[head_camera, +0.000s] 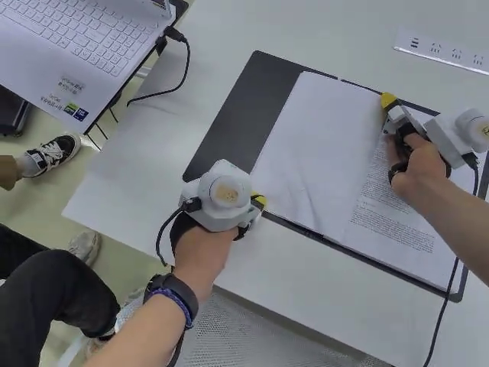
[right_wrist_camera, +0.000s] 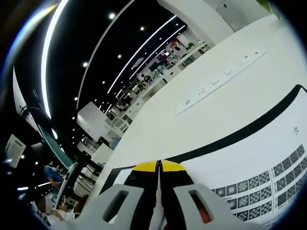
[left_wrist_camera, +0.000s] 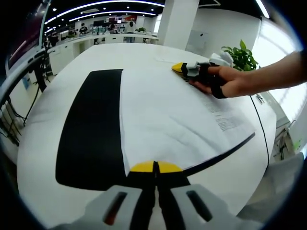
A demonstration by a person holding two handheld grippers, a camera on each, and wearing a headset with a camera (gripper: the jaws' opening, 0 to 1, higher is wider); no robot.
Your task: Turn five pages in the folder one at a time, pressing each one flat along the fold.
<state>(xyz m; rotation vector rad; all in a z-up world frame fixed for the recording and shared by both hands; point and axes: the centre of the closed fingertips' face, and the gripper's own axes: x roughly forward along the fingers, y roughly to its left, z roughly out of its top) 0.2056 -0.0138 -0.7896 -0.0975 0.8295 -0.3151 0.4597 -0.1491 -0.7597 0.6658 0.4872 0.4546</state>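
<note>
The folder [head_camera: 244,115] lies open on the white table, its black cover [left_wrist_camera: 91,124] spread to the left. A blank white page [head_camera: 321,145] lies over the left half, slightly rumpled. A printed page [head_camera: 397,206] lies on the right half. My left gripper [head_camera: 258,202] is shut, its yellow tips [left_wrist_camera: 156,167] at the near corner of the white page [left_wrist_camera: 163,110]. Whether paper sits between the jaws is hidden. My right gripper [head_camera: 389,100] is shut at the far end of the fold [left_wrist_camera: 178,67]. Its tips [right_wrist_camera: 159,166] sit on the printed page [right_wrist_camera: 268,182].
A white laptop [head_camera: 76,46] with a black cable [head_camera: 172,69] sits at the far left of the table. A white power strip [head_camera: 443,52] lies beyond the folder. A person's legs and a shoe [head_camera: 50,153] are on the floor to the left.
</note>
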